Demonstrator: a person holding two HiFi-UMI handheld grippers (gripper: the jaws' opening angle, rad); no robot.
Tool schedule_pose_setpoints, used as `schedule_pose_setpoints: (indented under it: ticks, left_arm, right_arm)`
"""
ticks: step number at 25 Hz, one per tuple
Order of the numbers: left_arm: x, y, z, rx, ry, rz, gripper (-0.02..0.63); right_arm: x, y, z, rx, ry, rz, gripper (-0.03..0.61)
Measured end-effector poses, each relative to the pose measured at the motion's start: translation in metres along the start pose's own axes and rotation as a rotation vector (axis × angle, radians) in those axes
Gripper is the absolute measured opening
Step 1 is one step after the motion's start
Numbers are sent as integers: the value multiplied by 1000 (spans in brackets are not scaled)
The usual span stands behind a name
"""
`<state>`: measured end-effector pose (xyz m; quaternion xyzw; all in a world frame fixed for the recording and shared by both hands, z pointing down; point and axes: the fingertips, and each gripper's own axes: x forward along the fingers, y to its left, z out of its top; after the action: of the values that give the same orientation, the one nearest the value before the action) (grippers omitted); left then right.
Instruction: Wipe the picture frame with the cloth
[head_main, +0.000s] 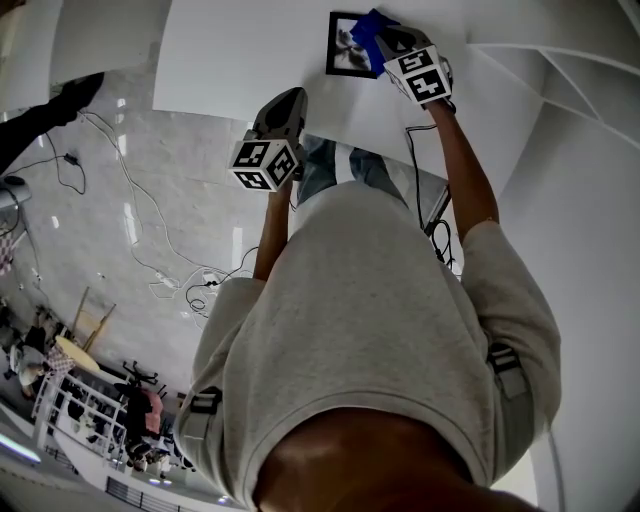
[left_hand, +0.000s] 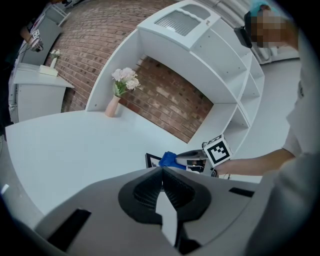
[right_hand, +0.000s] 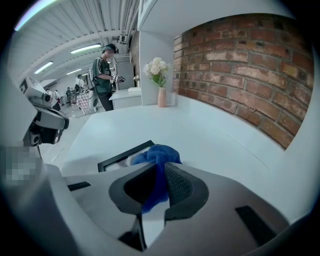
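- Head view: the picture frame (head_main: 343, 50) lies flat on the white surface (head_main: 230, 60), some way in from its near edge. The right tool (head_main: 382, 38) holds a blue cloth (head_main: 372, 24) over one corner of the frame. The left tool (head_main: 290, 100) hangs above the near edge, well apart from the frame.
- The wipe looks to be at one corner only. A good pass would carry the cloth across the whole glass and along the black border in overlapping strokes. Pressure should be light, so the frame does not skid on the smooth surface.
- Left gripper view: the left tool's (left_hand: 161, 172) jaws are clenched together with nothing between them. Beyond them are the frame (left_hand: 152, 160), the cloth (left_hand: 168, 159) and the right tool (left_hand: 192, 156). A vase of flowers (left_hand: 119, 92) stands near the far edge, by the brick wall. This free tool could probably pin a corner of the frame if it begins to slide.
- Right gripper view: the right tool's (right_hand: 157, 172) jaws are clamped on the cloth (right_hand: 158, 154), which bunches out in front of them and rests on the frame (right_hand: 117, 157). The bunch looks small, so the hard jaw tips risk scraping the glass. Tilting the tool so that only fabric touches should avoid that.
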<state>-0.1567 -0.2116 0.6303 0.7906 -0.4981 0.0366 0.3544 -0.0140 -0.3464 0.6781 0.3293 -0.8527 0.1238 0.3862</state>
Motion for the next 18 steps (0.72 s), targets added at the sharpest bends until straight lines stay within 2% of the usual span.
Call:
schedule_pose_setpoints:
  ticks: [14, 18]
  left_arm:
    - [6, -20, 1, 14, 0, -20, 17]
    - [5, -23, 0, 17, -6, -19, 17]
  right_arm:
    - [-22, -20, -23, 4, 20, -36, 66]
    - [-29, -18, -17, -40, 19, -50, 66]
